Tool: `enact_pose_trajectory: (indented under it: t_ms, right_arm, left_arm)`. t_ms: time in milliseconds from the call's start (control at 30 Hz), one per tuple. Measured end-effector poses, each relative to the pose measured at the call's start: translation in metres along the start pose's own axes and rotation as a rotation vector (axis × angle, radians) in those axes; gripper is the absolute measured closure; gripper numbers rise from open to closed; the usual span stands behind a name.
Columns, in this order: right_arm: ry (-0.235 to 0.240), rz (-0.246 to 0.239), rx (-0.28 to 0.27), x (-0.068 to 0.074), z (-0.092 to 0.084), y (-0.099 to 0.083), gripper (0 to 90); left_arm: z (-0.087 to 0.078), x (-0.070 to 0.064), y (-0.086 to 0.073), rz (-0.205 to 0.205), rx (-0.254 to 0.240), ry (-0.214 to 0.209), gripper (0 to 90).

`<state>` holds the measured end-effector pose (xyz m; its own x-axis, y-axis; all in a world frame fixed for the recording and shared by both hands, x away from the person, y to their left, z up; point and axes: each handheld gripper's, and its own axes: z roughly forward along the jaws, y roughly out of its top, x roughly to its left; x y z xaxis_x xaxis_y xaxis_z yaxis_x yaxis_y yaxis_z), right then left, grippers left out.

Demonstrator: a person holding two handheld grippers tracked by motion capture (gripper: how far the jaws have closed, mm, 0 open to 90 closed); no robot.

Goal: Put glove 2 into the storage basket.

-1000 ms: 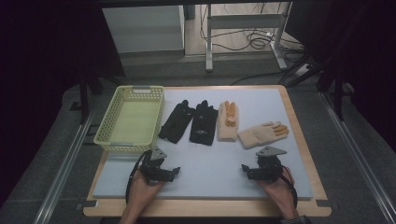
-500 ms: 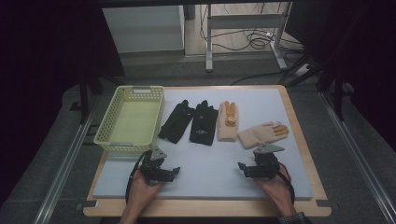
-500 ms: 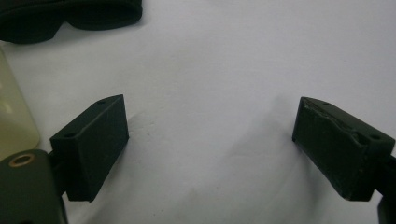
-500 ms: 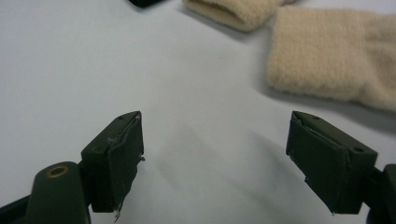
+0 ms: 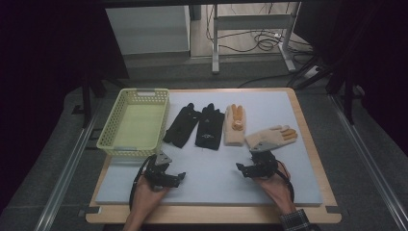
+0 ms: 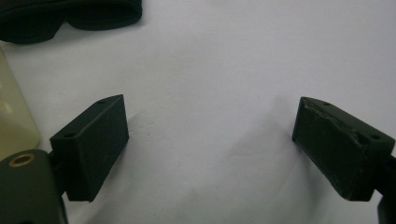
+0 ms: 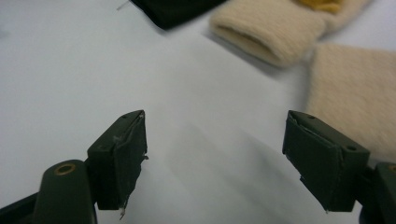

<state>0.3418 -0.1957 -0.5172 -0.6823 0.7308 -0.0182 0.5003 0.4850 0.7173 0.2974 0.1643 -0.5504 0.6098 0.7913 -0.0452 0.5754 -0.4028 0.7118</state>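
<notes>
Four gloves are laid in a row across the far half of the table [image 5: 298, 144]; a yellow-green basket [image 5: 134, 124] is set at about 10 o'clock from the table's centre; two black gloves [image 5: 195, 125] lie just beside it, then a cream glove [image 5: 235, 126] with orange fingertips near 12 o'clock, then a second cream glove [image 5: 270, 136] at about 2 o'clock, lying slantwise.

Left hand-held gripper [image 5: 168, 177] is seen low at 7 o'clock, jaws spread wide, nothing between them, bare mat beneath [image 6: 210, 154]; right hand-held gripper [image 5: 249, 169] is seen at 5 o'clock, jaws likewise spread and empty [image 7: 215, 158], pointed toward the cream gloves, whose ribbed cuff [image 7: 266, 35] lies just ahead.

The nearest cream glove is judged the thing in hand; knitted, soft, light, limp; likely to sag and fold when lifted; not fragile, not slippery. A pinch is best taken at the thicker cuff edge, or across the palm with a fold of fabric gathered; a grip on one finger alone would probably leave the rest dangling.
</notes>
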Motion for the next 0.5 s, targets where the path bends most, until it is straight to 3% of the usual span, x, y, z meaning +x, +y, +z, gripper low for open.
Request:
enact_pose_trajectory:
  t_ms: [500]
  right_arm:
    - [0.072, -0.067, -0.037, 0.012, 0.027, 0.04, 32.7]
  left_arm:
    - [0.0, 0.0, 0.0, 0.0, 0.0, 0.0, 11.0]
